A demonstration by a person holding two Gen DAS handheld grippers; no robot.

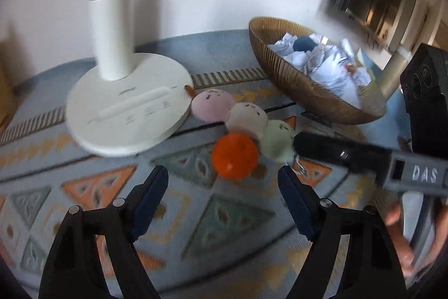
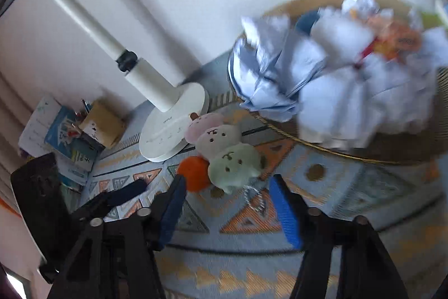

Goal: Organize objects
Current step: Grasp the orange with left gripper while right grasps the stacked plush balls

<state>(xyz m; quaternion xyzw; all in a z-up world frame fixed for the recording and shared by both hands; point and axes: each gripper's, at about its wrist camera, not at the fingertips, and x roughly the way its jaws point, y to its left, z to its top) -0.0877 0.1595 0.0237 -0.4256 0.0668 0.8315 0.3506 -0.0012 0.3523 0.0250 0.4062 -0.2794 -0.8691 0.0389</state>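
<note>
An orange ball lies on the patterned rug beside a plush toy of three balls, pink, cream and green. My left gripper is open just in front of the ball, its jaws wide apart. My right gripper is open too, its blue pads either side of the toy's metal chain, close to the green end and the ball. The right gripper's finger shows at the right of the left wrist view, and the left gripper's finger at the left of the right wrist view.
A white lamp base with its pole stands behind the toy, touching its pink end. A ribbed golden bowl holds crumpled paper and a dark ball at the right. Books and a box lie at the far left.
</note>
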